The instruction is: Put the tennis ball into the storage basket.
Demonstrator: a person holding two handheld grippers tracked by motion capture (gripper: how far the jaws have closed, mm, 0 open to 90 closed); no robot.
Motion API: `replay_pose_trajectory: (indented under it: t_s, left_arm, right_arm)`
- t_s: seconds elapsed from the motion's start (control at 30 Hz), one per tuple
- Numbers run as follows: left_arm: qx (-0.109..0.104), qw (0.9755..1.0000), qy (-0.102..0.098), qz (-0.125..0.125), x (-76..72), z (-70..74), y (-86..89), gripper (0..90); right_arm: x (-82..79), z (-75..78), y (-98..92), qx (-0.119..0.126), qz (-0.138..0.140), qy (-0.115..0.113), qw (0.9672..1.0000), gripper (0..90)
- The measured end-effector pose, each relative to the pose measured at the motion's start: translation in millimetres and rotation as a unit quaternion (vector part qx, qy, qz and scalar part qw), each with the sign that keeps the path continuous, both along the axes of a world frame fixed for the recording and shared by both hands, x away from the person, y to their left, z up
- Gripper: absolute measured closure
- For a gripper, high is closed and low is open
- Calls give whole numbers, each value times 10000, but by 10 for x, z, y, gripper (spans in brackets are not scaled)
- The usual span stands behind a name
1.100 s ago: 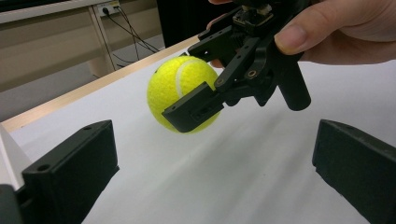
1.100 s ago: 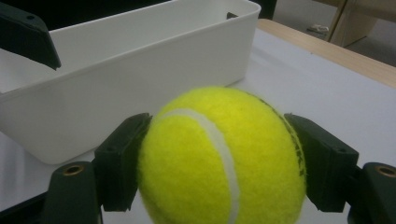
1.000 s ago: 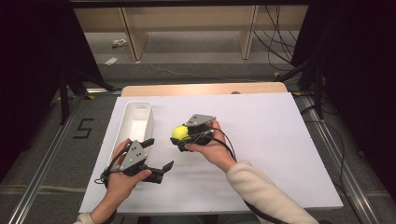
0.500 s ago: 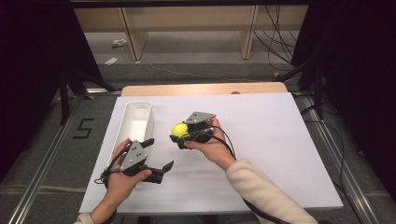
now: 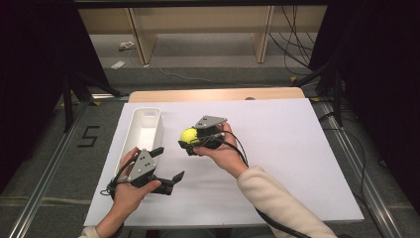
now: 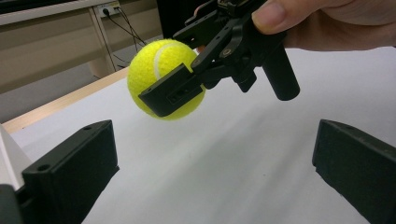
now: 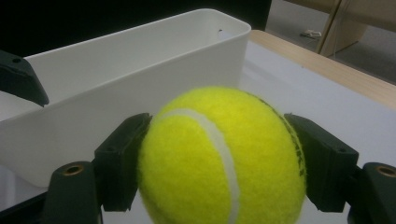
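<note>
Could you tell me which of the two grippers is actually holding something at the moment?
The right gripper: its jaws are clamped on the yellow tennis ball, held above the table beside the white bin. The left gripper has its jaws spread apart with nothing between them.

Yellow tennis ball (image 7: 219, 158) between black jaws, white bin (image 7: 116, 74) just behind.

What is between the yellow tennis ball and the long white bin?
Nothing: in the high view, only a bare strip of white table cover separates the tennis ball, held in the right gripper, from the white bin.
</note>
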State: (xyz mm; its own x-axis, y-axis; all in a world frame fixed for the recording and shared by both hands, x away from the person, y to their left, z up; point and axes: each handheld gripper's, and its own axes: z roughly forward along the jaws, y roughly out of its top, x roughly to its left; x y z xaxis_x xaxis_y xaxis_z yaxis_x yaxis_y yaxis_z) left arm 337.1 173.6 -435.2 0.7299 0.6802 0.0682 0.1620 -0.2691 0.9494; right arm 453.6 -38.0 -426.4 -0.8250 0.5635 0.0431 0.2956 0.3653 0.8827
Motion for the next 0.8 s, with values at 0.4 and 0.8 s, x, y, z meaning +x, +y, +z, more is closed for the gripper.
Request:
replay_pose_trajectory:
  t_s: [0.4,0.8]
  left_arm:
    - [8,10000,-2,2,0,0,-1,0]
    - [6,10000,19,-3,-1,0,-2,0]
  right_arm:
    - [27,61,34,47,-15,-48,10000,266]
    - [59,122,62,60,-29,-74,10000,267]
